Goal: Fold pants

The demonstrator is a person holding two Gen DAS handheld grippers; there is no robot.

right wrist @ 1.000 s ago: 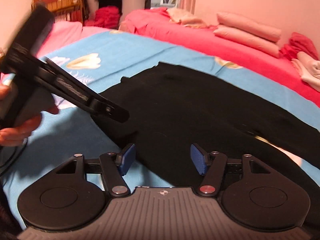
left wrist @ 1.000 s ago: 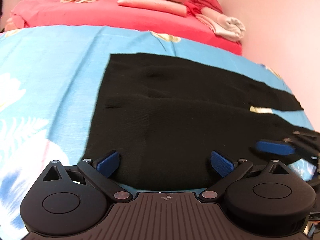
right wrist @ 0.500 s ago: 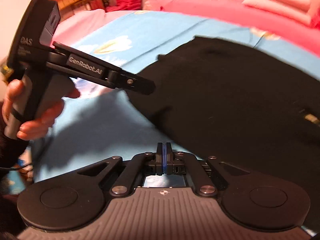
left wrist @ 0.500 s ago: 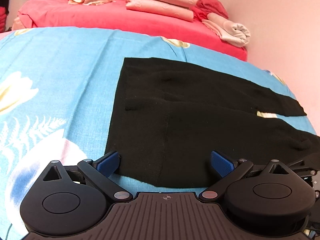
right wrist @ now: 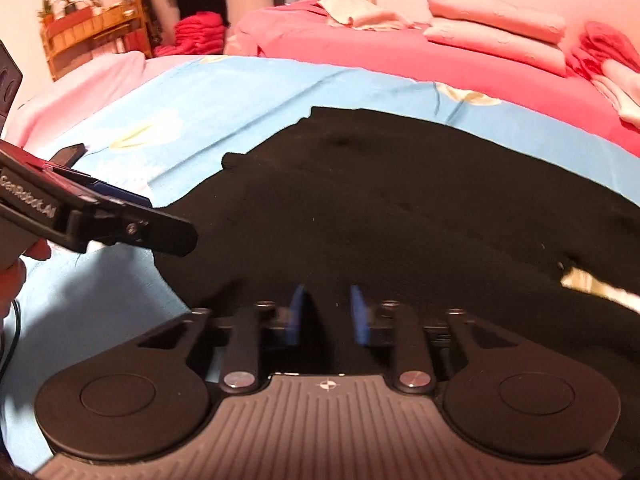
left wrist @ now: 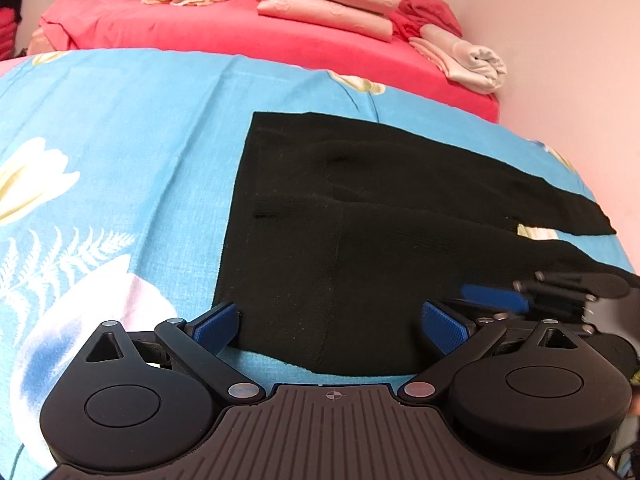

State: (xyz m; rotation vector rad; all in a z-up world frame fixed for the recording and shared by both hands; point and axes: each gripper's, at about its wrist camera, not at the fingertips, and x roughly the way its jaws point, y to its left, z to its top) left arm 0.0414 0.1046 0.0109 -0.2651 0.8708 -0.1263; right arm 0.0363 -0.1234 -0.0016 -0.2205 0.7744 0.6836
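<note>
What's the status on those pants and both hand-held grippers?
Left hand-held gripper open at near edge of pants. Right hand-held gripper opening, black cloth between its pads. Pants flat on blue sheet. Nothing blocking.

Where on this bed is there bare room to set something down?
Free: the wide blue floral sheet left of the black pants, and the strip between the pants and the red bed. Crowded: the pants' near edge, with the open left gripper and right gripper, jaws opening with pants cloth between; the red bed's folded bedding.
</note>
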